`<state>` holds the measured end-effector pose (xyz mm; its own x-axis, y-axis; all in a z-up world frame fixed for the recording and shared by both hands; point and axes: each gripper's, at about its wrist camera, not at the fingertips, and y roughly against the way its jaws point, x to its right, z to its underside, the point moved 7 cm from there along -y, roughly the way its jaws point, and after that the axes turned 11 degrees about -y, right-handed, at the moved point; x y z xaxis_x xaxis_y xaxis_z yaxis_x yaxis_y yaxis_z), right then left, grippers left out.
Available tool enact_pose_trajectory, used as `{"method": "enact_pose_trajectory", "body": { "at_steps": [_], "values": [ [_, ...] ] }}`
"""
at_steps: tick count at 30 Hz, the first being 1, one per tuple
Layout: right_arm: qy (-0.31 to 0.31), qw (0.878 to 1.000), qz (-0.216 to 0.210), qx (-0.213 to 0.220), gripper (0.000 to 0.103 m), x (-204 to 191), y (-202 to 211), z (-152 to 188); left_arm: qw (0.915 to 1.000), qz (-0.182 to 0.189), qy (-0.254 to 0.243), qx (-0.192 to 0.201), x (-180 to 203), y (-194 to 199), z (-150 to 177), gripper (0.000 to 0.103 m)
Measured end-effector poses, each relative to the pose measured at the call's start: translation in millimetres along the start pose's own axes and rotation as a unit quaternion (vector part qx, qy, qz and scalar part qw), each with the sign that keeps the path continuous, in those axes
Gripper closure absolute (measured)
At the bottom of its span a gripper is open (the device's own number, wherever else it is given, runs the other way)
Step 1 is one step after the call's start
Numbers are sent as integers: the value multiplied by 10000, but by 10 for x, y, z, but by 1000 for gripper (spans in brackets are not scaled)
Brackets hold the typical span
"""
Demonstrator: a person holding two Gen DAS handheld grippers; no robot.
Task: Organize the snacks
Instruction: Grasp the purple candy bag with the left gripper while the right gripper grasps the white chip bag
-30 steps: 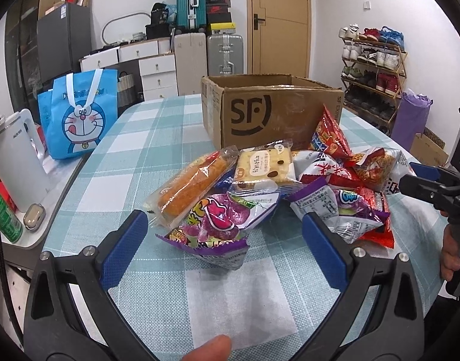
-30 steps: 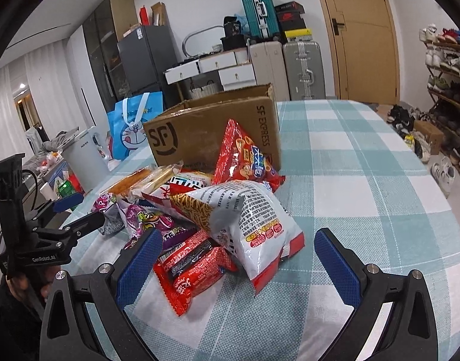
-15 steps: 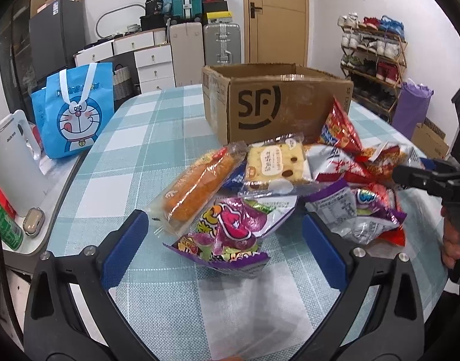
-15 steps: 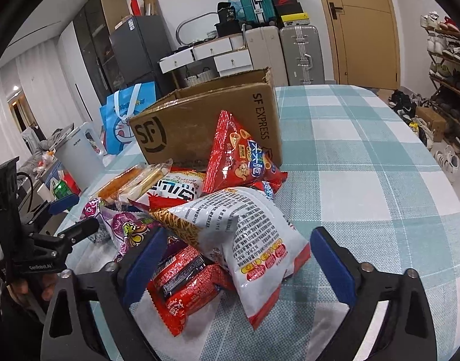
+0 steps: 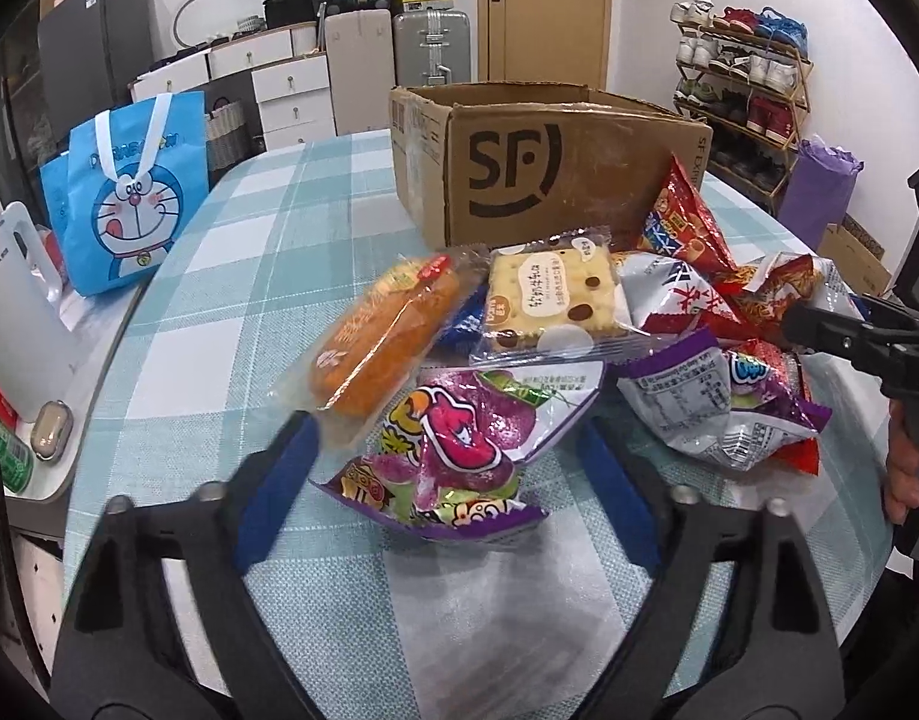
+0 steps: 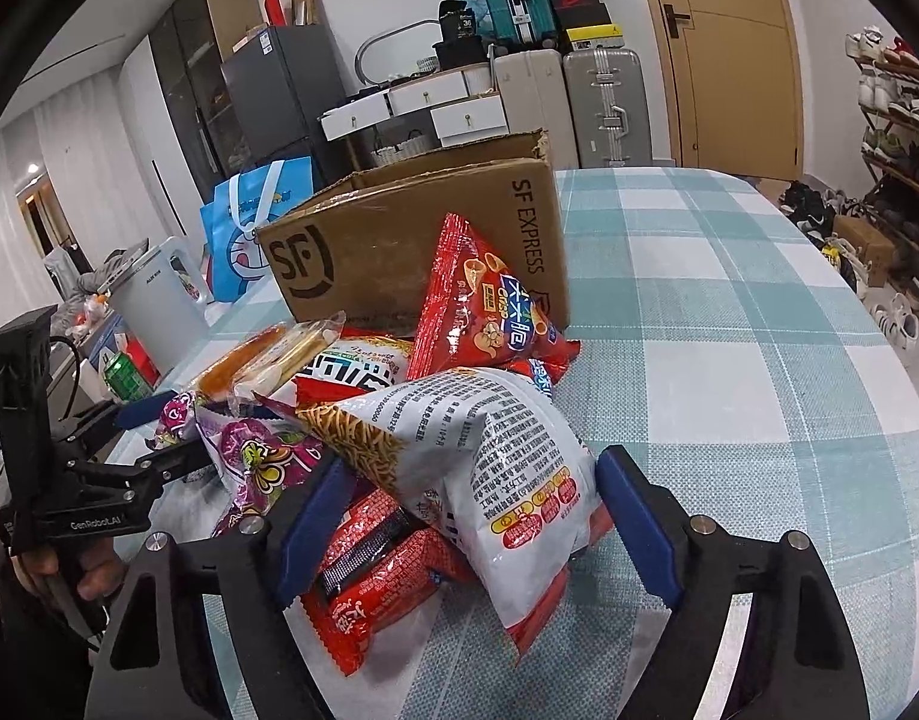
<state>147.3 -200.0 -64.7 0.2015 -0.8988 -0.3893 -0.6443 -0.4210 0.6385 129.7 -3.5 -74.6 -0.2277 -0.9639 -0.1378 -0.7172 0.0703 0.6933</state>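
- Both grippers stood with jaws apart, gripping nothing.
- Left gripper (image 5: 447, 468) straddled the purple candy bag (image 5: 459, 438), seemingly untouched.
- Right gripper (image 6: 465, 516) flanked the white noodle bag (image 6: 489, 456), its long axis pointing away.

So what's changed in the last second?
Both hand-held grippers moved forward into the pile and narrowed: the left hand-held gripper now brackets the purple candy bag, the right hand-held gripper the white noodle bag. Neither bag is lifted; the cardboard box stayed put.

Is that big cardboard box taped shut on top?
No, the cardboard box stands open at the top behind the pile of snacks, its rim and inner wall showing in the left view.
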Motion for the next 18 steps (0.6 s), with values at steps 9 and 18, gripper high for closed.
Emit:
{"method": "enact_pose_trajectory", "body": {
  "at_steps": [9, 18],
  "values": [
    [43, 10000, 46, 17, 21, 2, 15, 26, 9998, 65, -154, 49, 119, 63, 49, 55],
    [19, 10000, 27, 82, 28, 12, 39, 25, 9996, 89, -49, 246, 93, 191, 57, 56]
  ]
}}
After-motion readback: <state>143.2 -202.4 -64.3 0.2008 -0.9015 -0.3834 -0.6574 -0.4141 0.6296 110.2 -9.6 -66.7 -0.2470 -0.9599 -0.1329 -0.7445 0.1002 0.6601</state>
